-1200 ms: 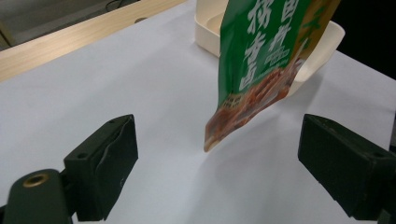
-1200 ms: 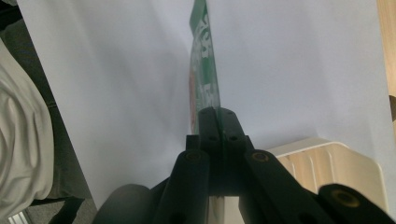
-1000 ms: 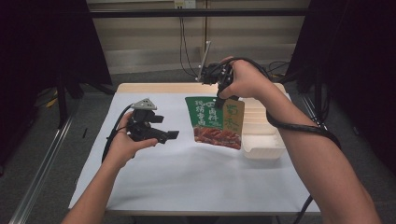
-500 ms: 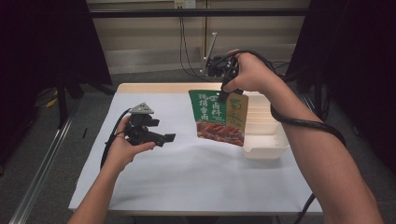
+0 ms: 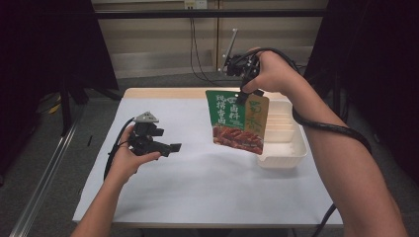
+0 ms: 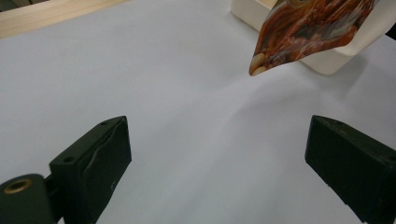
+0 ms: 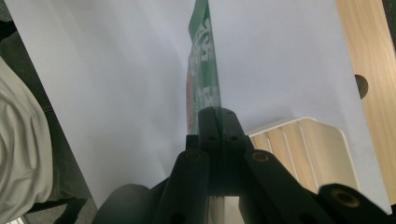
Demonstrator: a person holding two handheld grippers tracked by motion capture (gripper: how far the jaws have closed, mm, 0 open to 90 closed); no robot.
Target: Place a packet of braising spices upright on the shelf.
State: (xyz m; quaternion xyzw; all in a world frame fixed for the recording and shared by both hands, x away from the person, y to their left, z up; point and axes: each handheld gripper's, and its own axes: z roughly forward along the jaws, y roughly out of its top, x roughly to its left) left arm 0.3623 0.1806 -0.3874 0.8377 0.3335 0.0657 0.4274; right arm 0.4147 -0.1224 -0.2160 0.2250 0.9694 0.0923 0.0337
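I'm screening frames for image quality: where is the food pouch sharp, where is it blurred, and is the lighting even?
High view: the food pouch is sharp with readable print, the table evenly lit, the surroundings dark. Left gripper view: its lower corner is soft. Right gripper view: the pouch is edge-on and blurred in the right gripper; the tray is clearer.

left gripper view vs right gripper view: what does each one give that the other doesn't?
Left gripper view: the left gripper with jaws wide apart over the white table cover, and the food pouch's reddish lower corner hanging free above it. Right gripper view: the right gripper with jaws shut on the pouch's green top edge, seen edge-on. Both: the pouch, the white tray and the cover.
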